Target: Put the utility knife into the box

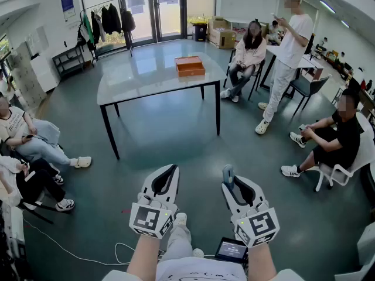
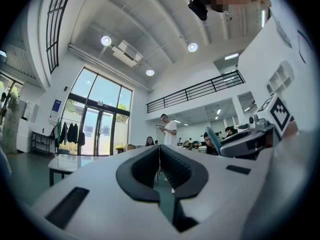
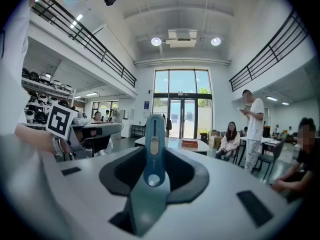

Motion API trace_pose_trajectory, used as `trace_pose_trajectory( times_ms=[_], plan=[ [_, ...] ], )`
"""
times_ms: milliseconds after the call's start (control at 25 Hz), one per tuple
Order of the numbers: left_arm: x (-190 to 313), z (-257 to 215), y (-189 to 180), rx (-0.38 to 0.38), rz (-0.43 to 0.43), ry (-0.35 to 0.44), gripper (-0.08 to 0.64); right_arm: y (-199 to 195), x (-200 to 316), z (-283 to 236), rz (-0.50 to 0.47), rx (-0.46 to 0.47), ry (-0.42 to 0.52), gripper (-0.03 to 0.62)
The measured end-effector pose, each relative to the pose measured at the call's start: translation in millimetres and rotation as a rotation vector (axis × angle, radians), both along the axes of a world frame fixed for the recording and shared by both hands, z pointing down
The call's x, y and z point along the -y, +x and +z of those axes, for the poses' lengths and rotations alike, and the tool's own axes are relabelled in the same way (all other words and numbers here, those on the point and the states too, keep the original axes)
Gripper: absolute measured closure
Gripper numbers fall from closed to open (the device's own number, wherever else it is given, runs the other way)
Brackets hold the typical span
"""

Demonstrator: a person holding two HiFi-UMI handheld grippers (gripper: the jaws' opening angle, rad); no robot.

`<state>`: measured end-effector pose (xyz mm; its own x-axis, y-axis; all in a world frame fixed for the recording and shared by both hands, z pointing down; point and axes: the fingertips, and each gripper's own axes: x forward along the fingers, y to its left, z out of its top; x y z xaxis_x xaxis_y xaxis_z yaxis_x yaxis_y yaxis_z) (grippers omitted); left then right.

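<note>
A blue utility knife (image 3: 154,134) stands upright between the jaws of my right gripper (image 3: 154,156), which is shut on it. In the head view the knife (image 1: 227,174) sticks out forward from the right gripper (image 1: 228,179), held low over the floor. My left gripper (image 1: 171,171) hangs beside it, jaws together with nothing between them (image 2: 159,149). The orange box (image 1: 190,66) lies open on the far side of the glass-topped table (image 1: 135,78), well ahead of both grippers. It also shows small in the right gripper view, box (image 3: 189,143).
Green floor stretches between me and the table. People sit on chairs at the left (image 1: 26,136) and right (image 1: 334,139); one person stands at the right of the table (image 1: 287,57) and one sits beside it (image 1: 246,60). A cable (image 1: 70,250) and a small screen (image 1: 231,249) lie near my feet.
</note>
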<state>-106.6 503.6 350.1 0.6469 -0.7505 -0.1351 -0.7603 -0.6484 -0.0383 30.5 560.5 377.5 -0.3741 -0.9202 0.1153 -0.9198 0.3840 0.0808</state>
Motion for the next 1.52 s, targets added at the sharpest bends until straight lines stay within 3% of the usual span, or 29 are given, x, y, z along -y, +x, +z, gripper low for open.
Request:
trace_pose_trajectory(
  times_ms=[360,560,1160,1520],
  plan=[
    [-5.4,-13.5,7.0,0.007,-0.004,0.04,0.545,-1.0,-0.9,-3.4,-0.044,-0.028,0.017,0.462],
    [5.5,-8.1,14.8,0.024,-0.005,0.047,0.545,6.2,13.9,1.6,-0.053,0.009,0.007,0.462],
    [146.5,-27.0,32.1,0.007,0.006,0.049,0.545,13.7,157.8,-18.6,-0.084,0.032,-0.01,0.462],
    [227.3,-22.2,13.7,0.0,0.032,0.043,0.545,0.0,242.4,-16.4,-0.048,0.028,-0.022,0.462]
  ],
)
